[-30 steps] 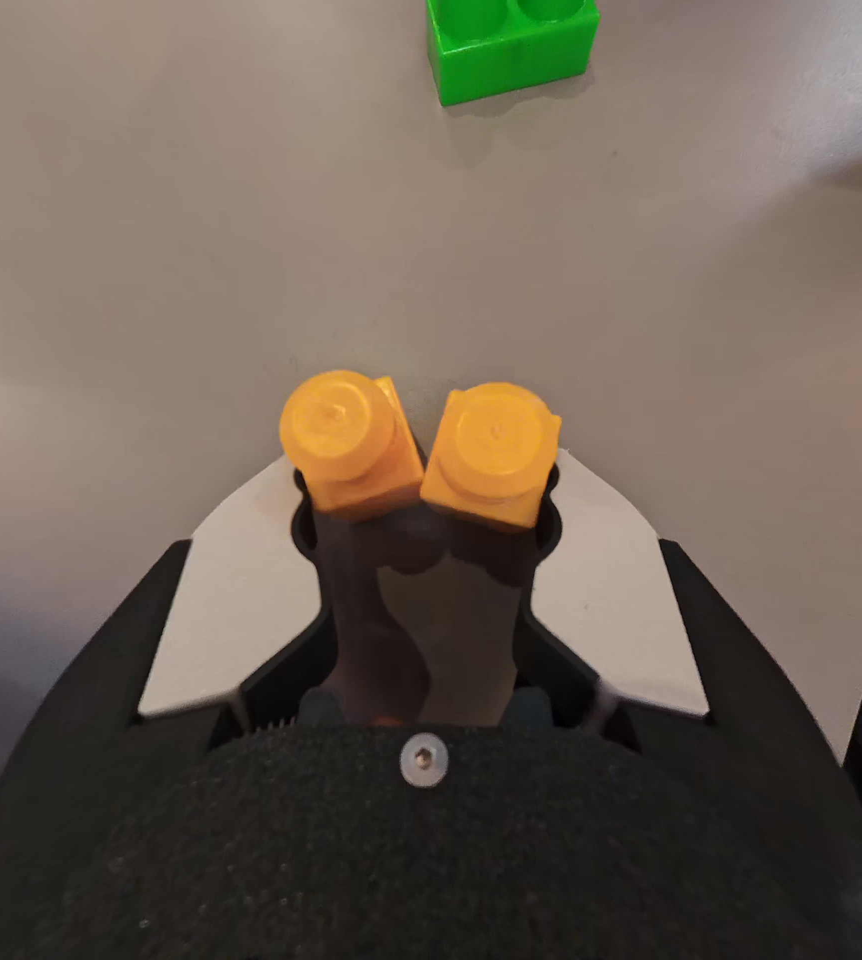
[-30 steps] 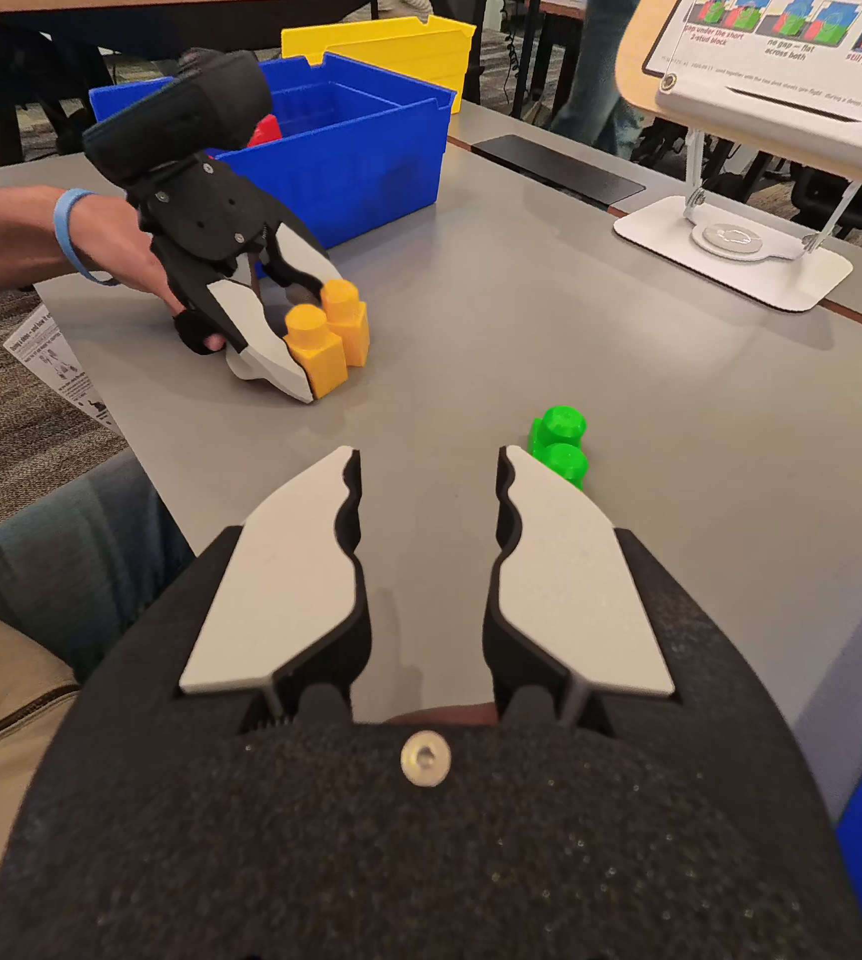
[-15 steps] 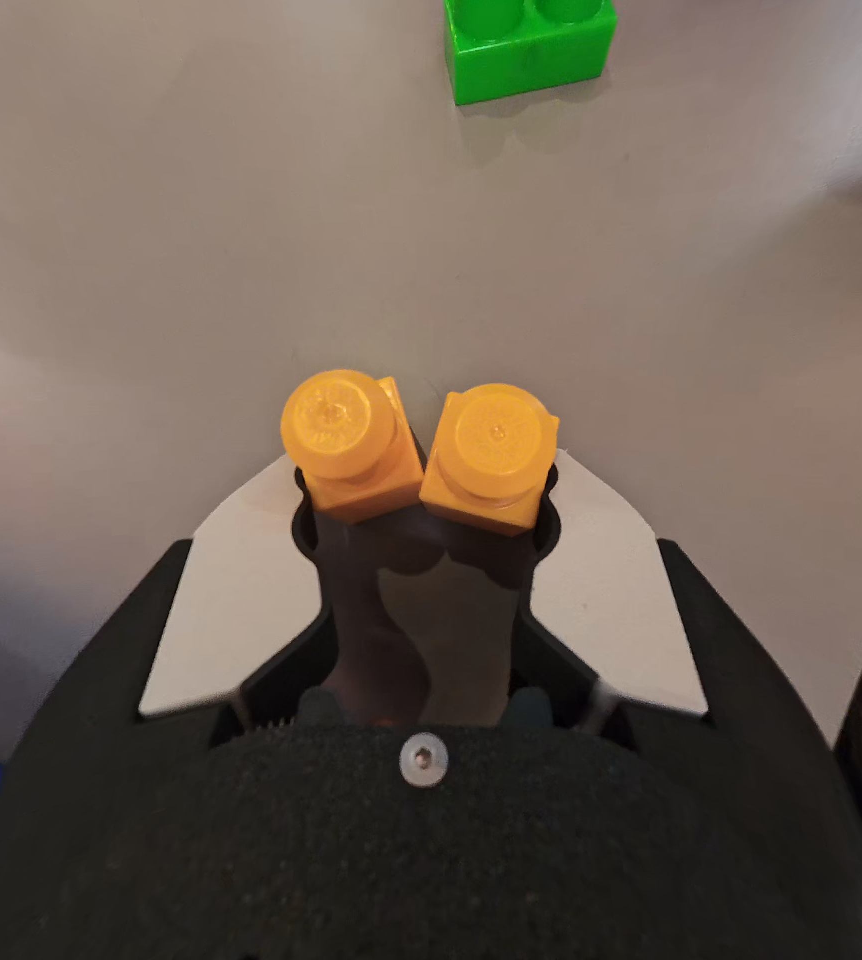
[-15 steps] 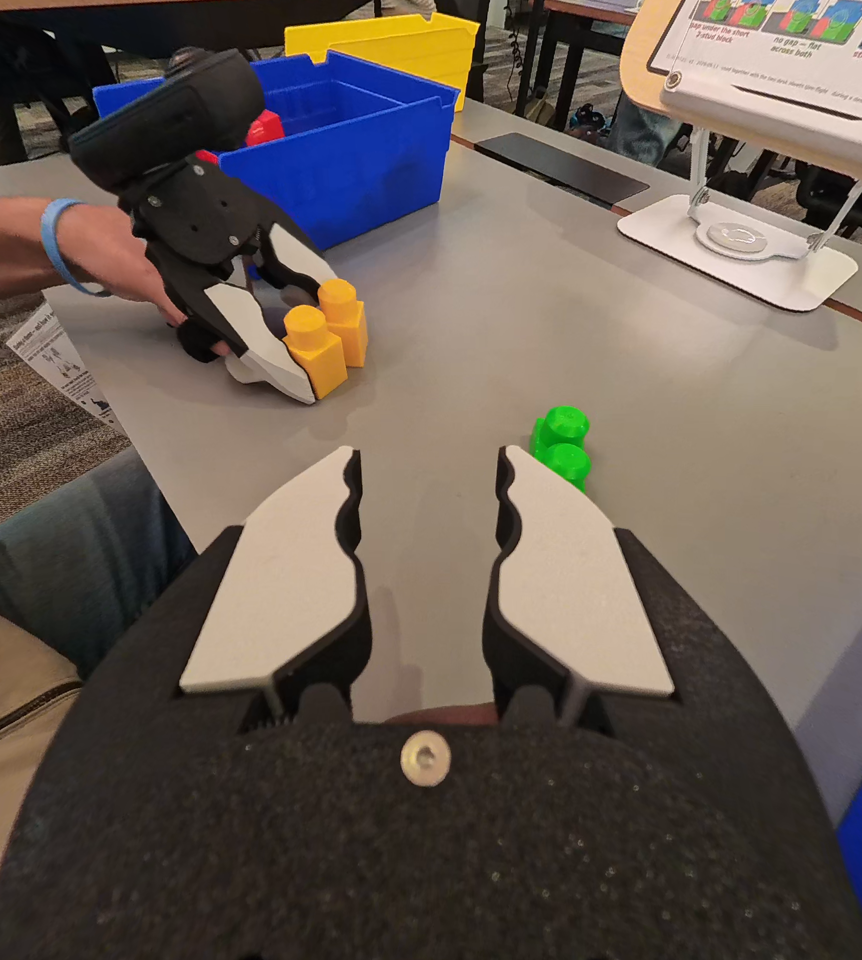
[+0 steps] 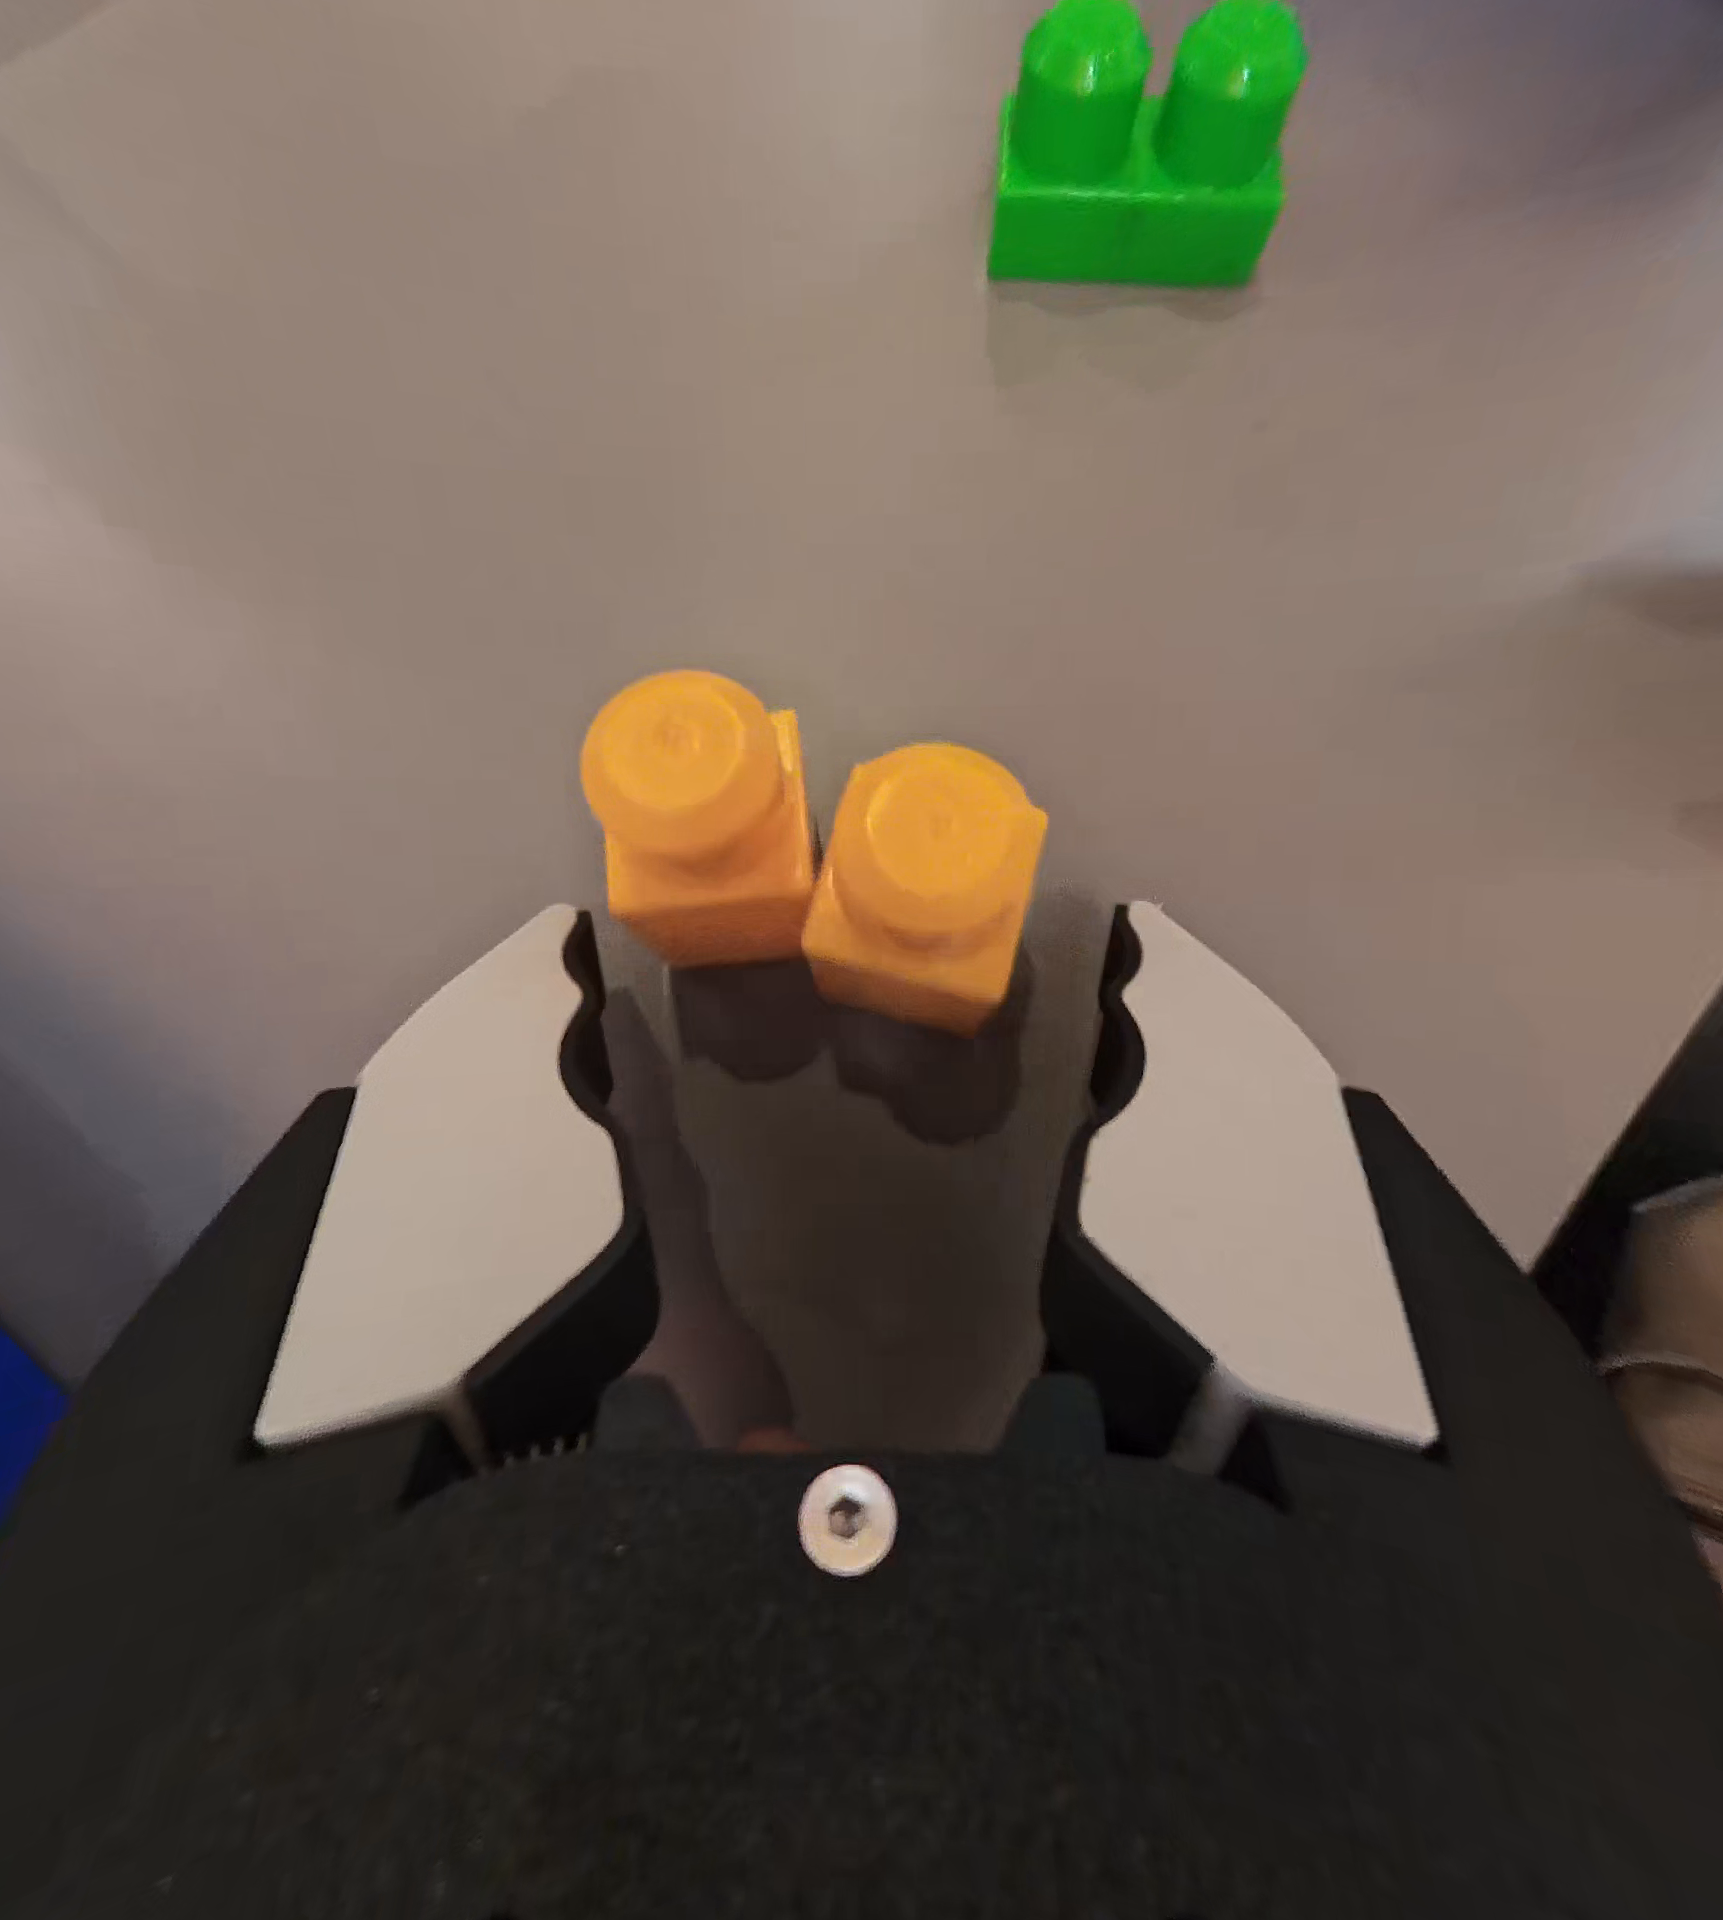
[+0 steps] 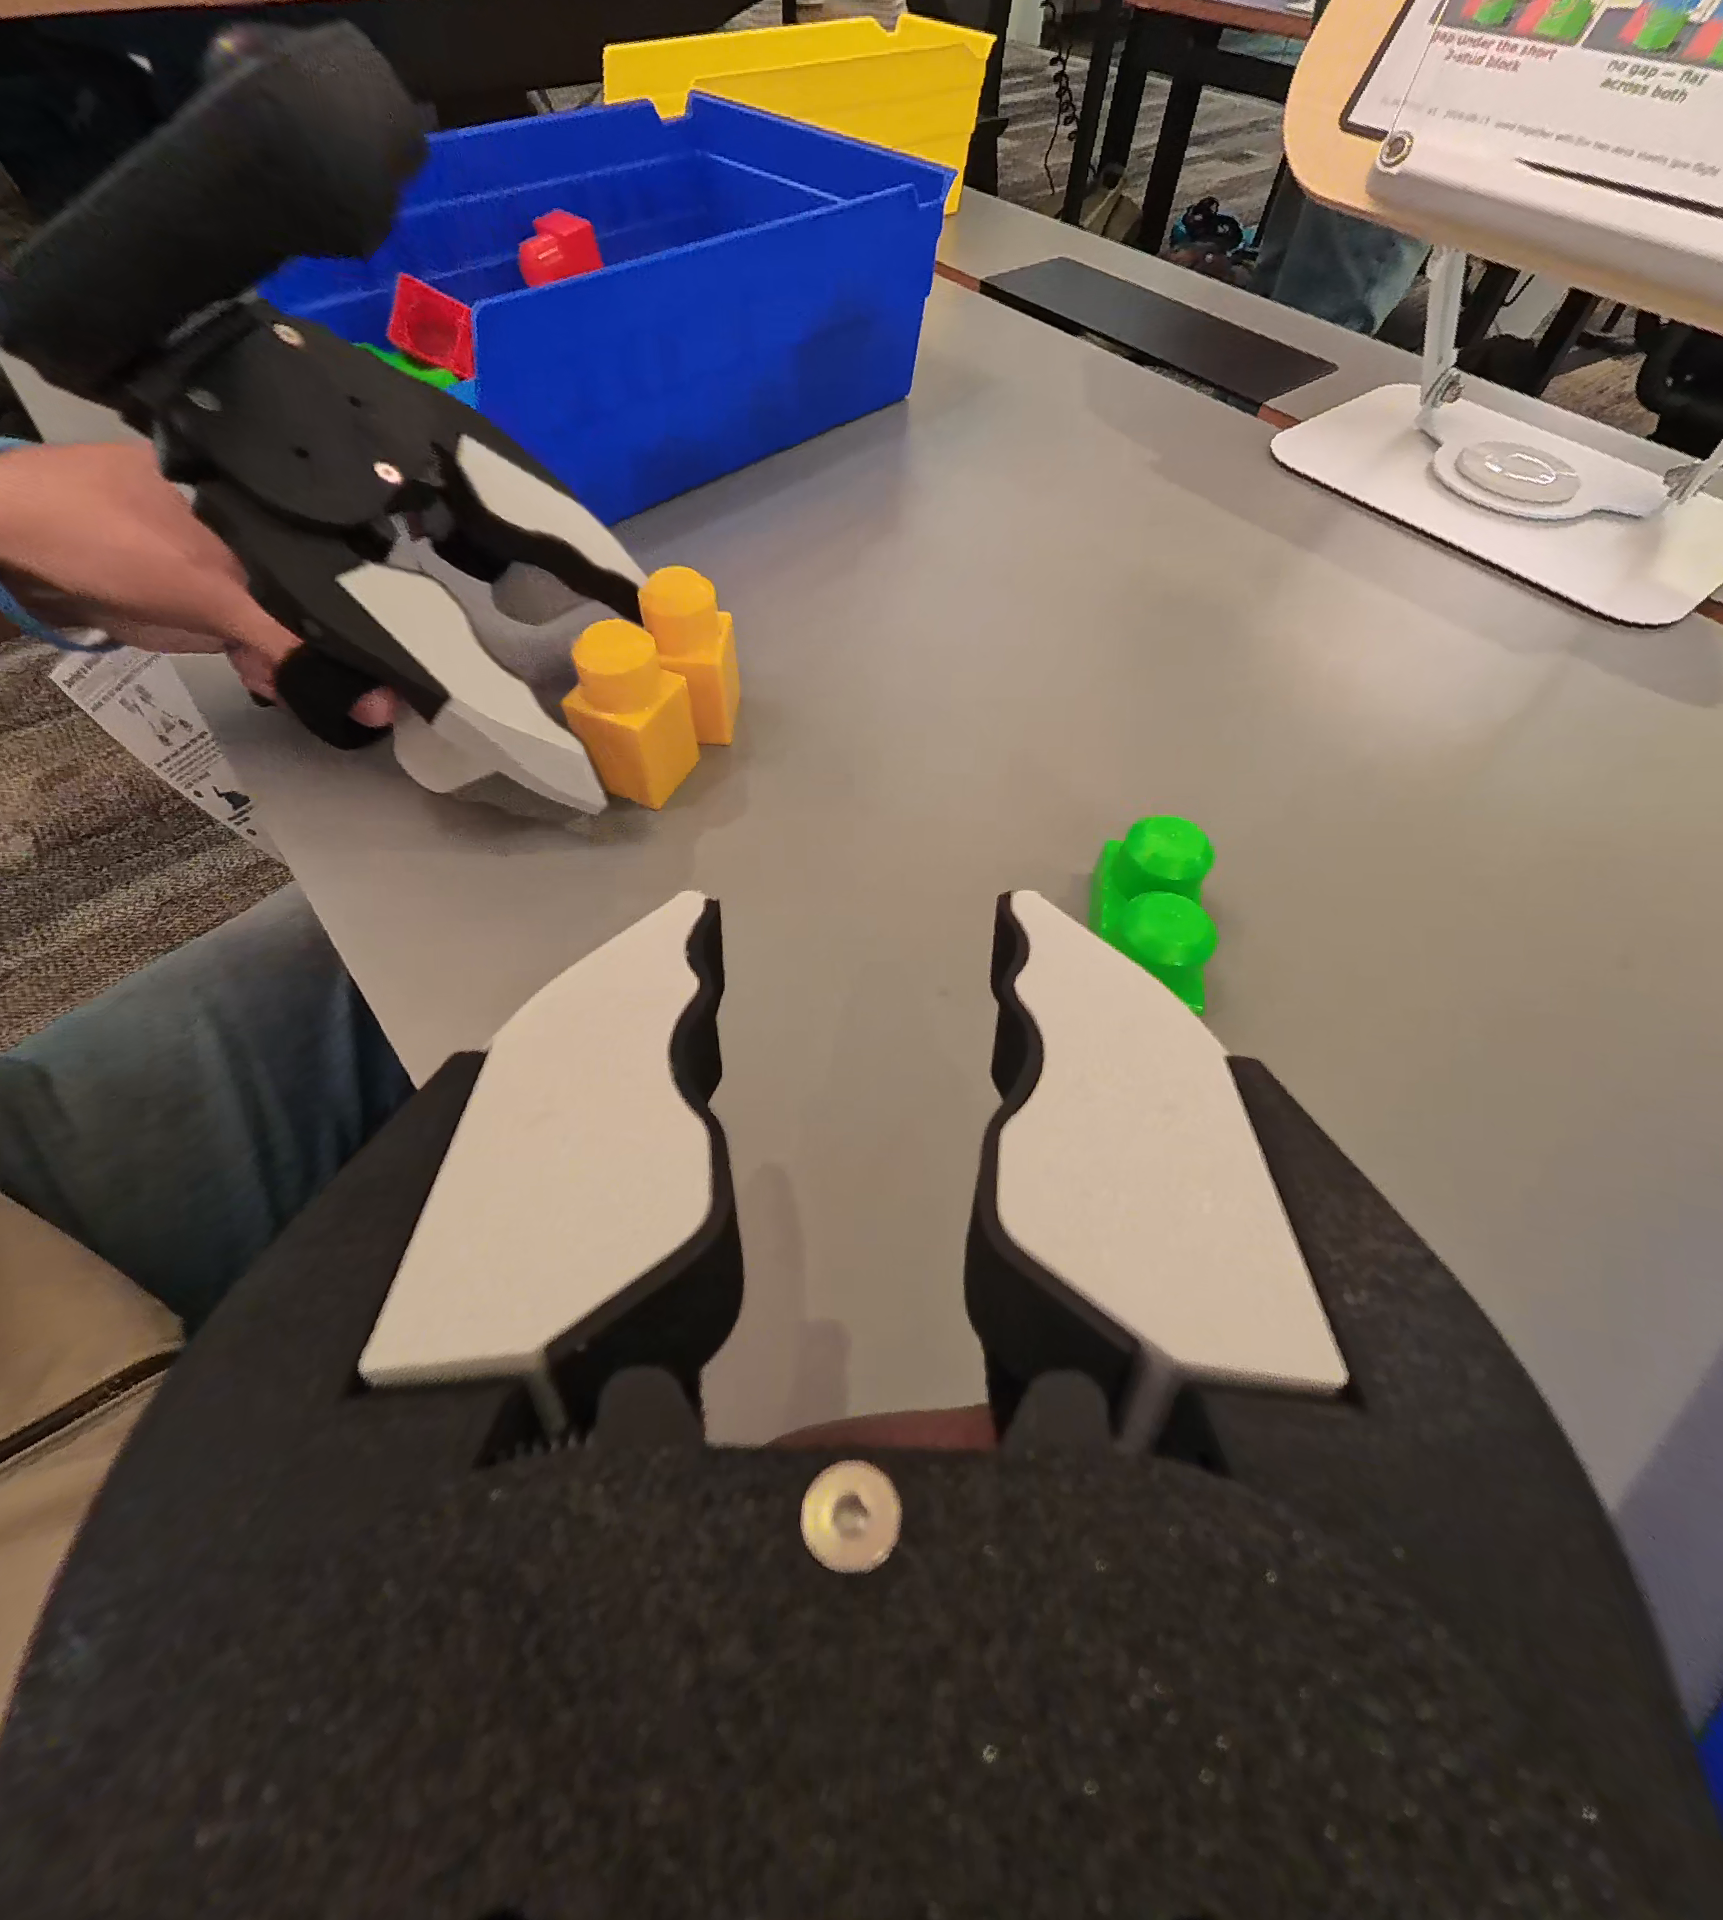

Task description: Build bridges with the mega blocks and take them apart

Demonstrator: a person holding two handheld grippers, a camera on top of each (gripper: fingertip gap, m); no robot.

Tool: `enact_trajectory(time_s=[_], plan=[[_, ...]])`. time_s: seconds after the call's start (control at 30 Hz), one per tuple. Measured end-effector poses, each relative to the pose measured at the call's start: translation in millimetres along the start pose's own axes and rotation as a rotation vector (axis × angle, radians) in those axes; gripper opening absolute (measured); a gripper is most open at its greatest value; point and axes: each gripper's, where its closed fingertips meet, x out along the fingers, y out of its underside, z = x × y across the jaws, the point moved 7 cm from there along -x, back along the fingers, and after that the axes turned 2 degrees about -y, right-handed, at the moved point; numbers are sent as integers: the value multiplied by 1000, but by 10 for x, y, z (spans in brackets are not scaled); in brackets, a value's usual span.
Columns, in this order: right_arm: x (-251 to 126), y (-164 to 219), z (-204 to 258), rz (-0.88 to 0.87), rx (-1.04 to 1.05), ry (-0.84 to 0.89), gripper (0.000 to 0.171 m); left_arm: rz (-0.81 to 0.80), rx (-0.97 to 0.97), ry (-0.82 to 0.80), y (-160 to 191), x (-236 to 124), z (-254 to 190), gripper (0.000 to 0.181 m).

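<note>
A grey table (image 6: pixel 1200 644) stands in a room with patterned carpet, and more desks are behind it. On the far right of the table is a white stand (image 6: pixel 1522 499) that holds a board with pictures.

The left gripper (image 5: pixel 852 940) is held low and tilted down toward the table by a hand (image 6: pixel 109 561) with a blue wristband. Its jaws stand apart. Two orange blocks (image 5: pixel 805 862) stand upright on the table just in front of its fingertips, side by side and touching each other. In the right wrist view the near finger seems to touch the closer orange block, but I cannot tell if it really does.

The right gripper (image 6: pixel 852 920) is above the near part of the table, and its jaws are also apart with nothing between them. A green block (image 6: pixel 1153 909) with two studs stands on the table just beside its right finger, well apart from the orange blocks.

Behind the left gripper is a blue bin (image 6: pixel 732 343) with a divider. In it lie red blocks (image 6: pixel 556 249), and something green shows behind the gripper. A yellow bin (image 6: pixel 815 83) stands behind the blue one.
</note>
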Motion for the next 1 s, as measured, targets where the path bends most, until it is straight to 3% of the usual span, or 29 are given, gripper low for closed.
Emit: enact_trajectory(time_s=[0.07,0.13,0.23,0.33,0.47,1.0], plan=[[1,9,-8,3,1,1,50,-10,12,-22,69,-124,-17,87],[-2,11,-15,-1,5,0,50,-56,17,-32,126,-241,-56,67],[-1,8,-18,-3,6,0,50,-125,-21,-78,158,-317,-89,17],[4,7,-1,-1,2,-3,50,-66,-38,-104,193,-266,-68,0],[0,-1,14,-1,-4,-3,50,-3,-67,-35,187,-172,-115,0],[-35,-10,-21,-10,4,0,49,64,-66,-66,90,30,-71,6]])
